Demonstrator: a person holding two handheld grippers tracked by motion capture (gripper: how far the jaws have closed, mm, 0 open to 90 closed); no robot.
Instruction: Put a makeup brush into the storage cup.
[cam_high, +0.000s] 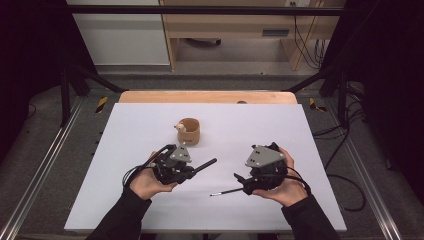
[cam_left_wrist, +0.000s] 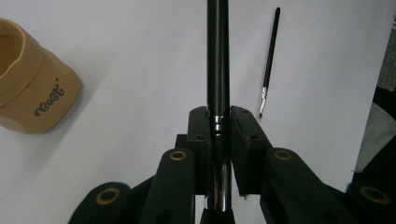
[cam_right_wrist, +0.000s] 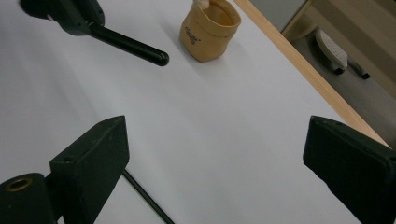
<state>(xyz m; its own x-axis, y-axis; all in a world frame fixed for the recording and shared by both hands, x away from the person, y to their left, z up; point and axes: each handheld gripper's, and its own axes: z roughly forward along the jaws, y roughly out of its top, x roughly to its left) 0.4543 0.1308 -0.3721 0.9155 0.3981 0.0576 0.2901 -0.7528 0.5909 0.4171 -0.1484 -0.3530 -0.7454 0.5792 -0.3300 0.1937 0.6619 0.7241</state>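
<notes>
Two handheld grippers over a white table (cam_high: 125, 200), a tan cup (cam_high: 189, 131) behind them.

Left gripper (cam_high: 192, 170): jaws clamped on a thick black tube (cam_left_wrist: 218, 56) with a chrome collar, its free end pointing toward the right gripper (cam_high: 241, 181), whose jaws stand wide apart with nothing between them. Thin black brush (cam_high: 227, 191) lies on the table just beside the right gripper. Cup bears dark script lettering, unreadable.

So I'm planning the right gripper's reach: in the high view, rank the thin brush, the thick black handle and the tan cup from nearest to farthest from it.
1. Thin brush, on the table just left of the right gripper.
2. Thick black handle, farther left, in the left gripper.
3. Tan cup, beyond both, toward the table's middle.
</notes>
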